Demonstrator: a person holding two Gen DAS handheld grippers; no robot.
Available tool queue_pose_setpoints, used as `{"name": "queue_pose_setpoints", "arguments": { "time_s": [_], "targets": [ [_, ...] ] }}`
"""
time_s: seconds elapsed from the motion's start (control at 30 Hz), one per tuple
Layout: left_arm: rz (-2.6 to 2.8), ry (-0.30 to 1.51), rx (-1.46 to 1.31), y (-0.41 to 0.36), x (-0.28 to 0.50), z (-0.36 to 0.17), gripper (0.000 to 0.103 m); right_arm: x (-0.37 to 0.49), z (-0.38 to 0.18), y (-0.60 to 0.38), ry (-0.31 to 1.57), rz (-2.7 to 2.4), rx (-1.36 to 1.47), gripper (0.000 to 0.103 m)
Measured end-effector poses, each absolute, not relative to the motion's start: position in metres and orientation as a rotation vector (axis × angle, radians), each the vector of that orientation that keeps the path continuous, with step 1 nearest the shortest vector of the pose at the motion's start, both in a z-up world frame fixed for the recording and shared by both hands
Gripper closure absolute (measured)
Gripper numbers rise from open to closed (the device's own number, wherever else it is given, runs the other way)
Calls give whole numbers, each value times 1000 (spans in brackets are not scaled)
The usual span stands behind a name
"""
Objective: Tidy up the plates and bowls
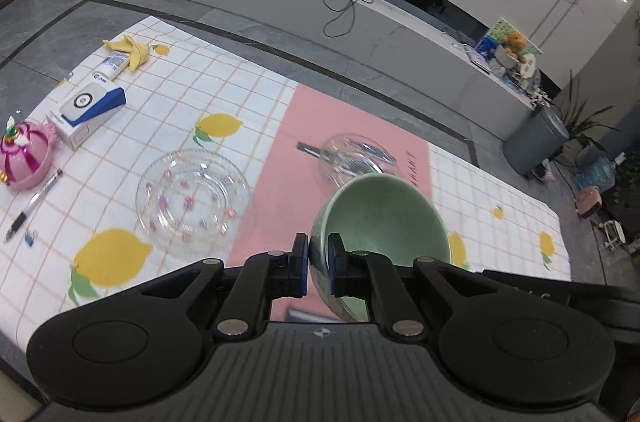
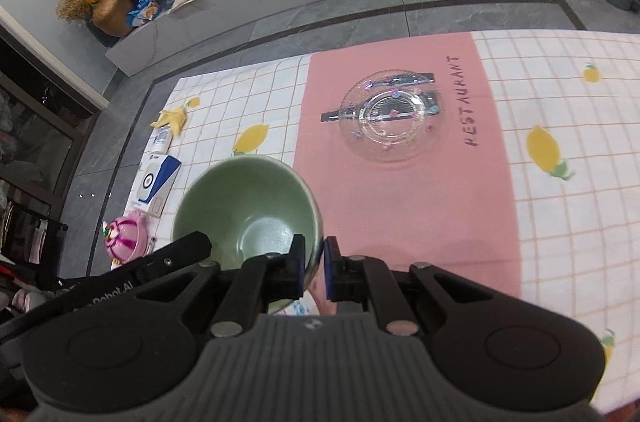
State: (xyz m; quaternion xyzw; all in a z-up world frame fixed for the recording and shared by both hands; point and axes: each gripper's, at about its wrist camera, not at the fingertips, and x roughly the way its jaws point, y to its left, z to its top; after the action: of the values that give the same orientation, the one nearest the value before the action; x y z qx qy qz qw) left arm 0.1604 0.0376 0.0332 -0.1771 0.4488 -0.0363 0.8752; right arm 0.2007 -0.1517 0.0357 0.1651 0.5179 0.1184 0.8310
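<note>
Both grippers pinch the rim of one green ceramic bowl (image 1: 380,218) held above the table. My left gripper (image 1: 318,258) is shut on its left rim. My right gripper (image 2: 313,270) is shut on the bowl's (image 2: 248,206) right rim. A clear glass plate with pink dots (image 1: 192,200) lies on the lemon-print cloth, left of the bowl. Another clear glass plate (image 2: 390,116) lies on the pink placemat (image 2: 420,202), ahead of the right gripper; in the left wrist view this plate (image 1: 356,154) sits just beyond the bowl.
At the table's left end lie a pink lidded toy bowl (image 1: 24,158), a pen (image 1: 32,206), a white and blue box (image 1: 86,112), a tube (image 1: 112,64) and a banana peel (image 1: 132,48). A grey bin (image 1: 536,138) stands on the floor to the right.
</note>
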Motion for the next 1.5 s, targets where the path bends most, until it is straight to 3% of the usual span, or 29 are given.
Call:
{"name": "queue_pose_setpoints", "arguments": {
  "time_s": [0.23,0.5,1.07,1.5],
  "targets": [
    [-112,957,-405,26,122,26,93,154,44,-175,1081,265,324,96],
    [-144,1042,-413,13,108,-11,93,128,11,-195,1141,251,321,96],
    [-168,1148,-228,-22,115,-55,93,134,-50,-210,1225,222,316,96],
    [-159,1185,-128,-30,122,-63,93,141,-57,-210,1240,221,310,99]
  ]
}}
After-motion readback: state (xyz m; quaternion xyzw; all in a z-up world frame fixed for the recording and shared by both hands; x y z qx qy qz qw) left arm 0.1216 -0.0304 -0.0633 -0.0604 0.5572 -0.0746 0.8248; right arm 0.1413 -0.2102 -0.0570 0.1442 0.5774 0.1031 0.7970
